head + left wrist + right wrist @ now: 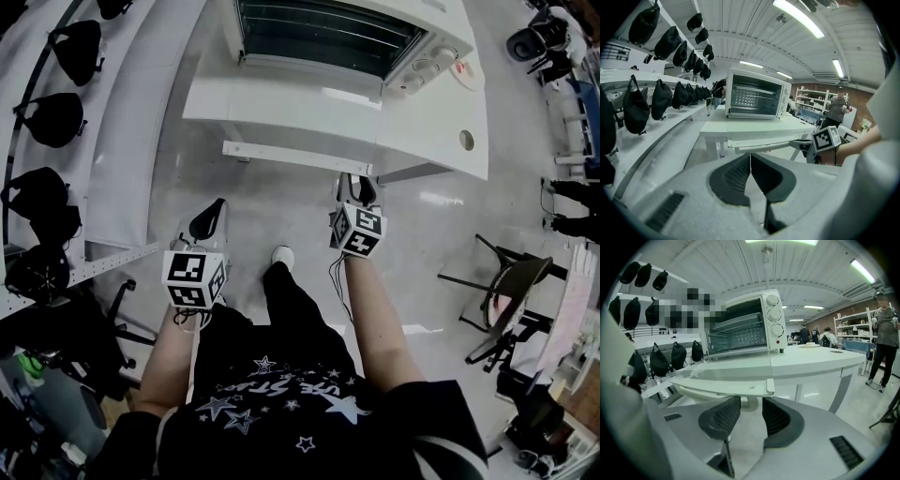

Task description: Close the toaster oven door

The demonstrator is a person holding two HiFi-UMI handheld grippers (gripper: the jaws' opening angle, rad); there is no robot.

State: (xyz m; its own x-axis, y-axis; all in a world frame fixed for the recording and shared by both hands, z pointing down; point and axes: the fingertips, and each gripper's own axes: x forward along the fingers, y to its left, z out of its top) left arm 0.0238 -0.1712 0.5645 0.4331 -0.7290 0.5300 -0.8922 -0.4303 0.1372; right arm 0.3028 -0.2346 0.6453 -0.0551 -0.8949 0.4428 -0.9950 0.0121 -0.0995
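Both forearms reach forward and low in front of the white table (441, 141). The toaster oven (356, 37) sits on it with its door (281, 98) dropped flat over the table's near edge. The right gripper (356, 190) is up at the right end of the door handle (295, 157), jaws partway apart with the handle between them and a sliver of gap showing. The left gripper (208, 217) hangs lower and well left of it, clear of the door, jaws pressed together on nothing.

White table (433, 131) on pale floor (281, 216); toaster oven (375, 42) stands on it, door (281, 98) down flat.
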